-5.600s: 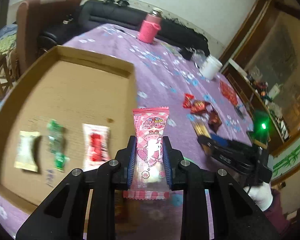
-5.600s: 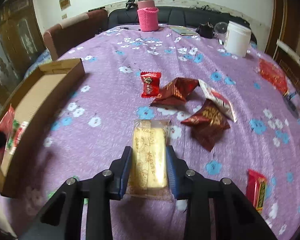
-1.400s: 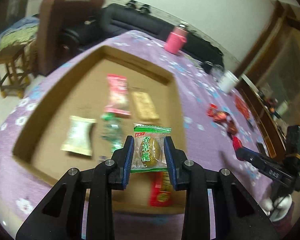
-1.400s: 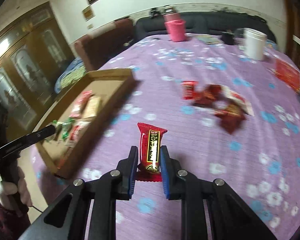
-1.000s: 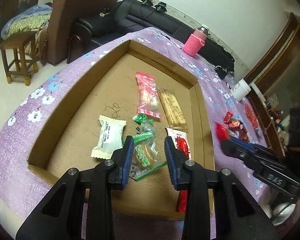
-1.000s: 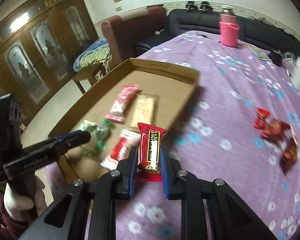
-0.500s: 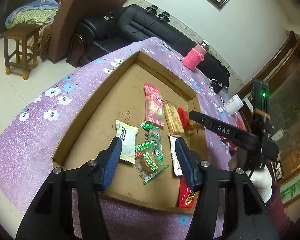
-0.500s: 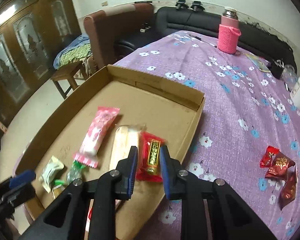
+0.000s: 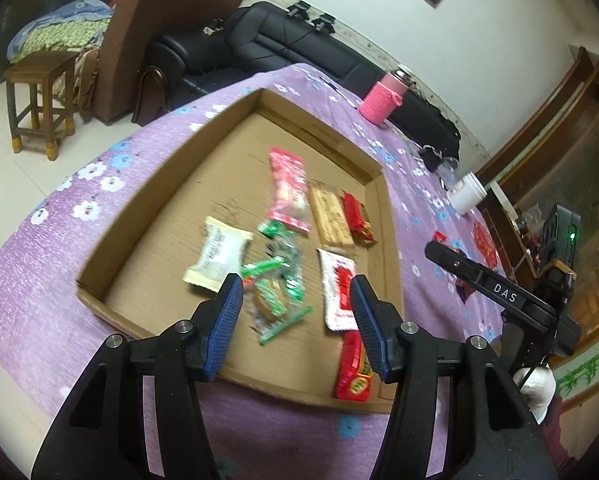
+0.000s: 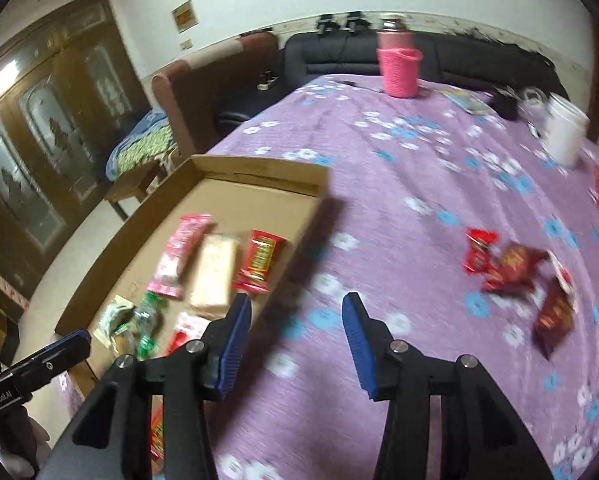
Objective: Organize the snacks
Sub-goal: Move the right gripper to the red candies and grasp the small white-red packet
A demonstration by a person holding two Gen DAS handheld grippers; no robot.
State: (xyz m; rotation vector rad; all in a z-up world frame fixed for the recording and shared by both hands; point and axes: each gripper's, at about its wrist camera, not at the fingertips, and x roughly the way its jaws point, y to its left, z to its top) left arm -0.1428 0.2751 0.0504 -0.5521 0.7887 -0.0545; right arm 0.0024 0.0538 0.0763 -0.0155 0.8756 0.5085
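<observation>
We see both claws empty: left claw apart, right claw opening; motion blur smears the snack wrappers' print.

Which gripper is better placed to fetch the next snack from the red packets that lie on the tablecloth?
Probably the right gripper: its jaws are opening, empty, over the tablecloth, and the red packets lie ahead. The left gripper is open over the cardboard box.
</observation>
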